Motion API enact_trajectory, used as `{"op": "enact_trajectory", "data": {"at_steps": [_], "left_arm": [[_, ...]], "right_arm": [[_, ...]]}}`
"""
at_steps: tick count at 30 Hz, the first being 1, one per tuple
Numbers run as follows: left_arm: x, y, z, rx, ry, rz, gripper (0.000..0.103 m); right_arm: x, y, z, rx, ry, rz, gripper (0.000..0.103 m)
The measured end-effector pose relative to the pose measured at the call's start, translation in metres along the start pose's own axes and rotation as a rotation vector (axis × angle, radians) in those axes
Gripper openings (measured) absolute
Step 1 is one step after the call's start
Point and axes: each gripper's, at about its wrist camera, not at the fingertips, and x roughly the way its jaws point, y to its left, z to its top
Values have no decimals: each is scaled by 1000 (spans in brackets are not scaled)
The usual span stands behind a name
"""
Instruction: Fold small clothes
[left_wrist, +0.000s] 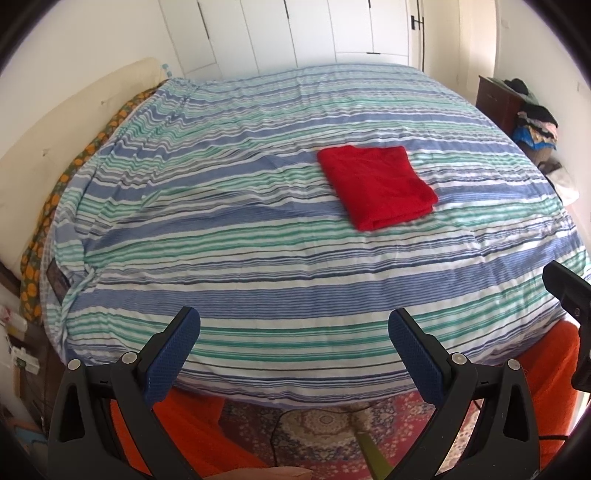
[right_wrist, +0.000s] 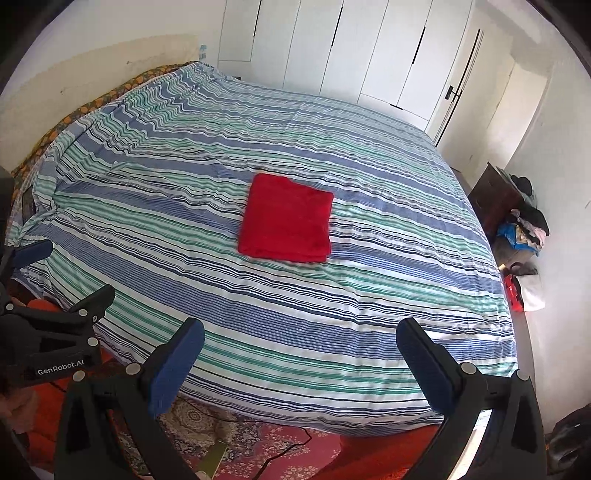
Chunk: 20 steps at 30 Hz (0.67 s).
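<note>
Left claw (left_wrist: 293, 332): blue-padded fingers spread wide, holding nothing, poised over the near edge of the bed covered in a blue, green and white striped sheet (left_wrist: 258, 229). The folded red cloth square (left_wrist: 375, 184) lies flat on the sheet, well ahead of this claw and to its right. Right claw (right_wrist: 300, 343): fingers likewise spread and empty; here the folded red cloth square (right_wrist: 286, 221) lies well ahead and slightly left of centre on the striped sheet (right_wrist: 369, 295).

The right wrist view alone shows the left claw from the side, at the frame's left edge, with "GenRobot.AI" lettering on its body. The left wrist view shows only a black part of the right claw's body at the right edge. Both views include the pile of mixed clothes (right_wrist: 526, 225) beside the bed's far right side, the white wardrobe doors (left_wrist: 295, 29) beyond the bed, and the red patterned rug (left_wrist: 332, 424) below the claws.
</note>
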Motion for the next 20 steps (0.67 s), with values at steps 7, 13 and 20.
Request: {"op": "enact_trajectory", "data": {"at_steps": [7, 13, 20], "left_arm": [[0, 1, 2, -8, 2, -8, 102], [1, 2, 2, -7, 7, -7, 102], [-3, 1, 2, 2, -22, 2, 102]], "right_arm": [[3, -4, 0, 1, 0, -12, 102], [3, -4, 2, 3, -1, -5, 102], [3, -4, 3, 7, -2, -6, 102]]}}
